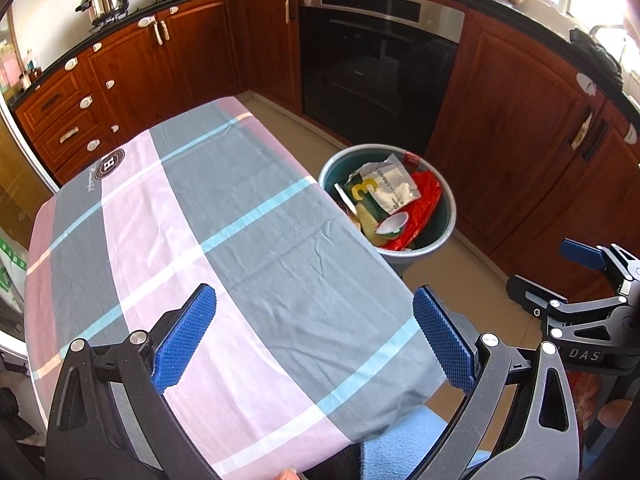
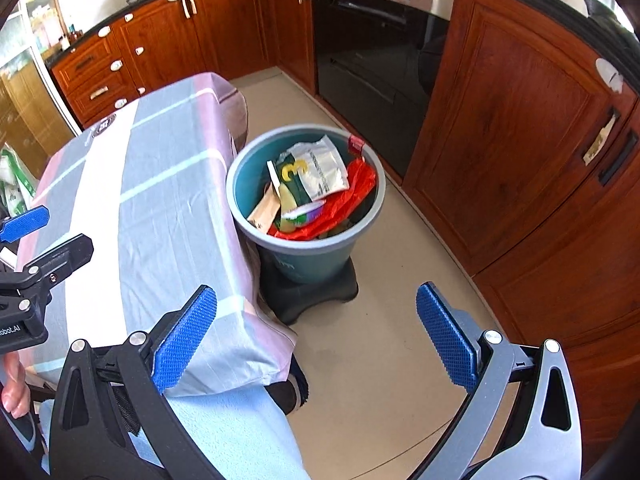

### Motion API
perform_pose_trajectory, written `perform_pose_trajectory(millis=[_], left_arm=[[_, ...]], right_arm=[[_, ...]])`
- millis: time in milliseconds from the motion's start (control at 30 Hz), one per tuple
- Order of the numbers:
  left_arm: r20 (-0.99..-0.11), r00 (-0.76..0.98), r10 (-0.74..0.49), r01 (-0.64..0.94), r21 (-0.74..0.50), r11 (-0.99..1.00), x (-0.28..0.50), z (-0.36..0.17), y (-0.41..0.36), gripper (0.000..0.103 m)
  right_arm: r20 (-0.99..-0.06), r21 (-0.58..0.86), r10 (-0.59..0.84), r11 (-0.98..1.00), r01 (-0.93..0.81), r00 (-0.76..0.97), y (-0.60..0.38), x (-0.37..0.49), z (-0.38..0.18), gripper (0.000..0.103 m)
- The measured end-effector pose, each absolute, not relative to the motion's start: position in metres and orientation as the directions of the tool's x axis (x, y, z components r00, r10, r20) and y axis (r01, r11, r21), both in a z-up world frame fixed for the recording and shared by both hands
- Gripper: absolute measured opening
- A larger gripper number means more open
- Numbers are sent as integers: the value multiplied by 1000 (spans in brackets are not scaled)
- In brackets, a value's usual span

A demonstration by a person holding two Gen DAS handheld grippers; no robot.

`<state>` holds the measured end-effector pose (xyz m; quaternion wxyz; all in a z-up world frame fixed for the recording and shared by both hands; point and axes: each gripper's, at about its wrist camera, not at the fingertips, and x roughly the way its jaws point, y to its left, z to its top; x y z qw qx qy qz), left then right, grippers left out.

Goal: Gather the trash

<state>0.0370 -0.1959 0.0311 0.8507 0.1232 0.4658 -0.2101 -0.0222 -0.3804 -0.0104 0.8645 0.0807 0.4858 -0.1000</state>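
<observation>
Left wrist: yellow "3" on bin point(image 1: 448, 236) wrapper point(image 1: 390, 190).

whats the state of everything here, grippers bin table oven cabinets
left gripper: open, empty, over the table
right gripper: open, empty
trash bin: upright on the floor, beside the table, no lid, holds trash
white packet: lying on top in the bin
tablecloth: spread over the table, nothing on it
oven door: shut
cabinet doors: shut

A grey, pink and light-blue checked cloth point(image 1: 224, 216) covers the tabletop; at 2 o'clock, a teal bin point(image 1: 440, 236) holds red plastic point(image 1: 424, 208).
</observation>
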Motion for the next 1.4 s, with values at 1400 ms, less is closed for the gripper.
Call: perform_pose_trajectory(millis=[1400], left_arm=[[-876, 436, -207, 454, 16, 891, 38, -8, -192, 99]], right_arm=[[-902, 53, -54, 971, 235, 428, -367, -6, -58, 96]])
